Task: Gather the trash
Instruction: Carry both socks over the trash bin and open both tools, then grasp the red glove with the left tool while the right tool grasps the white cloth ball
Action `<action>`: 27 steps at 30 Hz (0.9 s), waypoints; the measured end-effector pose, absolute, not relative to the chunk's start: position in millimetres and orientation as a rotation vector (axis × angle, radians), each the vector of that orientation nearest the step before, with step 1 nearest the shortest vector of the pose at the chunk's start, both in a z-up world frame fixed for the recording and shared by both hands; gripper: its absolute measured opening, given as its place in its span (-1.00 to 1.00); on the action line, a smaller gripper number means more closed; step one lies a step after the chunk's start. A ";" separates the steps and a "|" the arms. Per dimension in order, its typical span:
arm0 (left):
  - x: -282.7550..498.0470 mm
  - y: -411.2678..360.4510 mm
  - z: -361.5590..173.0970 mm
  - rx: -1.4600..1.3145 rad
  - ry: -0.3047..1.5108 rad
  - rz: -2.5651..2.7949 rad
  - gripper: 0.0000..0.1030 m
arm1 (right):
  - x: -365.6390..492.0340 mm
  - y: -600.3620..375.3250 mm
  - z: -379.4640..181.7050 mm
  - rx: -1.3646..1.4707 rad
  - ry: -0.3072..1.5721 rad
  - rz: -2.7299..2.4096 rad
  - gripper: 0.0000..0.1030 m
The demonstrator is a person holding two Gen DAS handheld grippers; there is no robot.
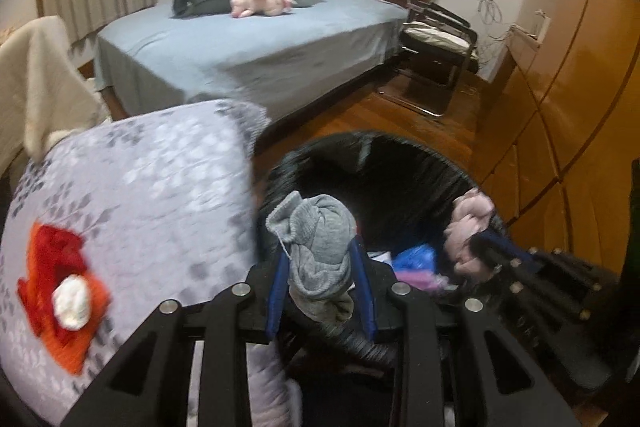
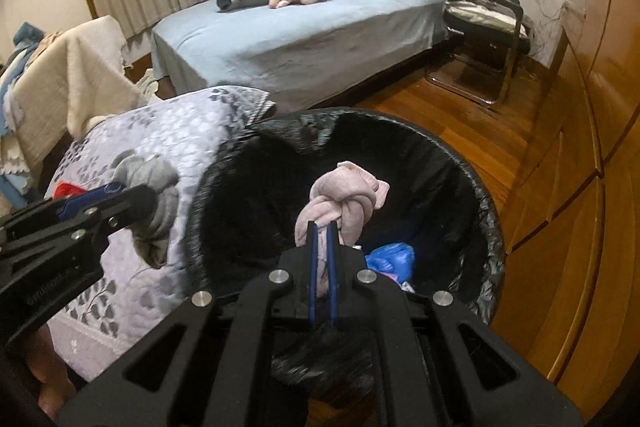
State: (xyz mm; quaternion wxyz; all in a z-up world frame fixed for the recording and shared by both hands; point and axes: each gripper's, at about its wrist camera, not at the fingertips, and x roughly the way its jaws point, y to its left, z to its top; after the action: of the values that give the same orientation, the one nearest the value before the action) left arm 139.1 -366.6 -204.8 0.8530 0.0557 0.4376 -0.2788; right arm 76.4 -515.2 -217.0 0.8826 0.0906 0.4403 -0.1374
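Between the jaws: right gripper (image 2: 323, 239) pinches a knotted pink sock (image 2: 344, 199); left gripper (image 1: 322, 267) pinches a grey sock (image 1: 316, 251)
Trash place: both socks hang over the black-lined bin (image 2: 486, 227), pink above its mouth, grey at the near rim
Doing it well: carry grey past the rim, then spread jaws
Surroundings: quilted table (image 1: 160, 179) beside bin, wooden floor (image 2: 460, 119), bed (image 2: 300, 39) beyond
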 end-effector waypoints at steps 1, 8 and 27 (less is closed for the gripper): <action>146.5 -379.7 -210.0 0.118 0.940 -0.617 -0.31 | 79.2 -519.4 -219.6 0.186 0.924 -0.293 -0.83; 159.1 -389.8 -231.1 0.178 0.963 -0.603 -0.11 | 67.9 -546.9 -236.2 0.259 0.932 -0.363 -0.59; 157.9 -234.6 -247.1 0.136 0.993 -0.369 0.14 | 69.9 -440.1 -242.9 0.259 0.978 -0.237 -0.42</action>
State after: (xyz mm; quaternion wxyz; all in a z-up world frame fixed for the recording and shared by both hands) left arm 157.9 -234.6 -247.1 0.8608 0.0646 0.4732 -0.1760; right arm 69.9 -440.1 -242.9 0.8680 0.1238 0.4673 -0.1134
